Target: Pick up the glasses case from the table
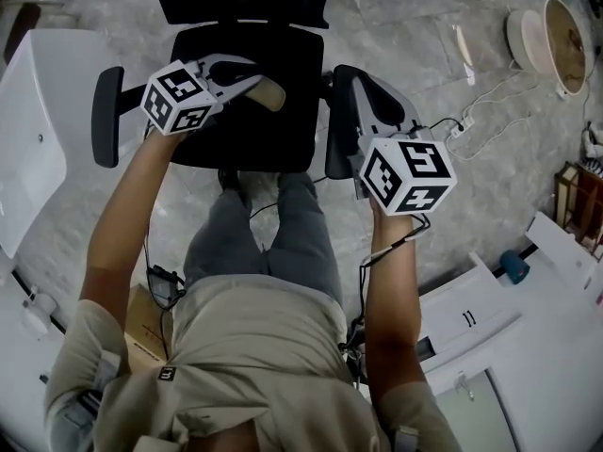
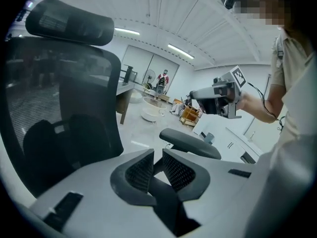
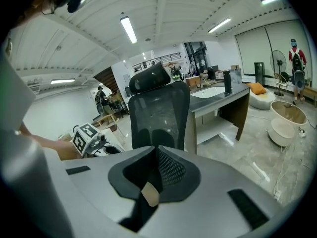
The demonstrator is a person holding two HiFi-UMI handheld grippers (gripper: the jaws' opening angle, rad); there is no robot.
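Grey-shelled, black-padded left gripper (image 2: 158, 155) and right gripper (image 3: 156, 152); black mesh-backed office chair (image 1: 247, 92); pale grey marbled stone floor (image 1: 405, 26).

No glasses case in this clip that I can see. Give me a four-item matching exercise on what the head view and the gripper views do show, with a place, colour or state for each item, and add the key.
Things
1. office chair
2. right hand-held gripper
3. round tub
4. small cylinder

Place, colour or state
A. blue, beside white furniture at the right
B. on the floor, top right corner of the head view
C. jaws together
D. black, straight ahead of the person's legs

Pairs: 1-D, 2-C, 3-B, 4-A
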